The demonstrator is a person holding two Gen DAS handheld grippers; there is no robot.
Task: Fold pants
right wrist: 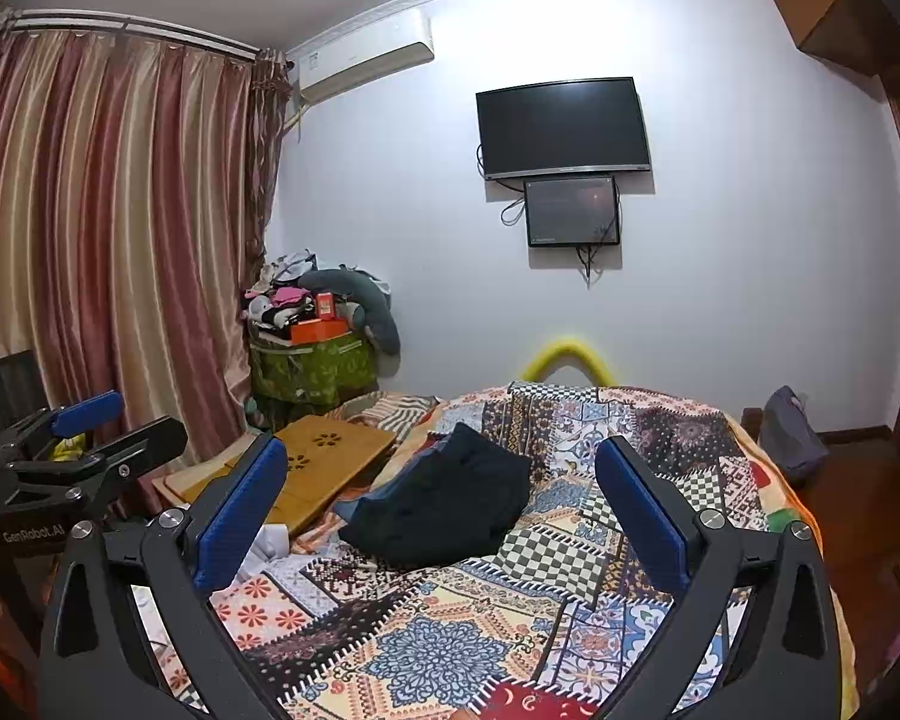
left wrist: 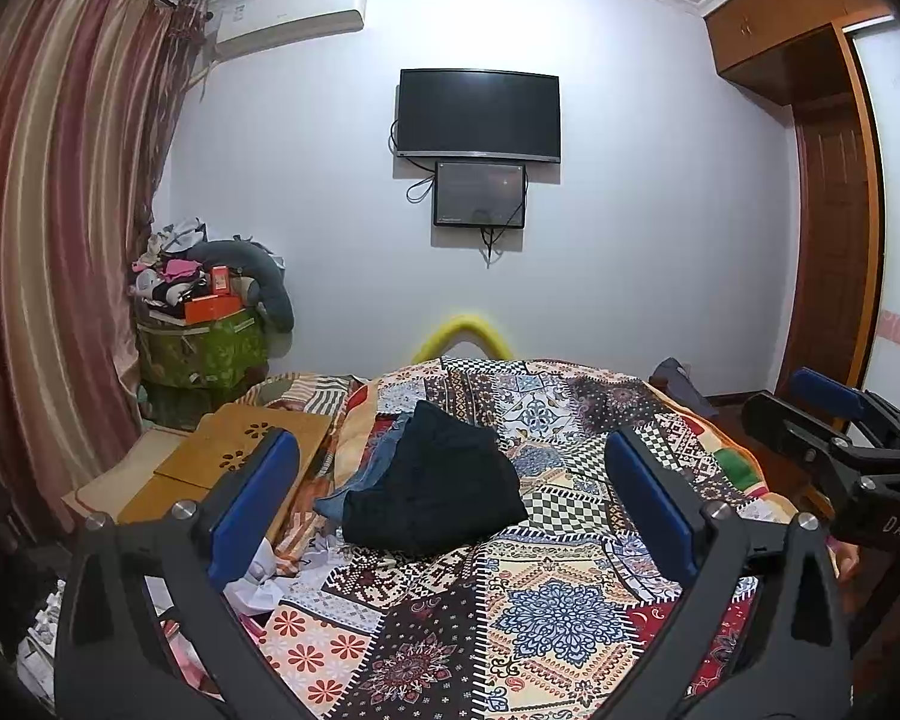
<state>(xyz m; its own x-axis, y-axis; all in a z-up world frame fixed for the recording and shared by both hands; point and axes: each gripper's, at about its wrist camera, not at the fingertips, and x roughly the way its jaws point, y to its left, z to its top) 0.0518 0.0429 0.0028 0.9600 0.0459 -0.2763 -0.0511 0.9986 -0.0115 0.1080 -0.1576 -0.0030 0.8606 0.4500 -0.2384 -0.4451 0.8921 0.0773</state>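
Dark pants [left wrist: 435,480] lie in a compact bundle near the bed's [left wrist: 570,612] left edge — neatly folded or merely heaped, unclear — both grippers' [left wrist: 450,504] [right wrist: 444,510] fingers apart, empty

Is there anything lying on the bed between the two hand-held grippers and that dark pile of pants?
Nothing visible. Only bare patchwork quilt lies between the open left hand-held gripper, the open right hand-held gripper and the dark pants. The wooden lap desk sits off to the left.

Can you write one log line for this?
left gripper: open, empty | right gripper: open, empty | dark pants: heaped on bed, apart from both
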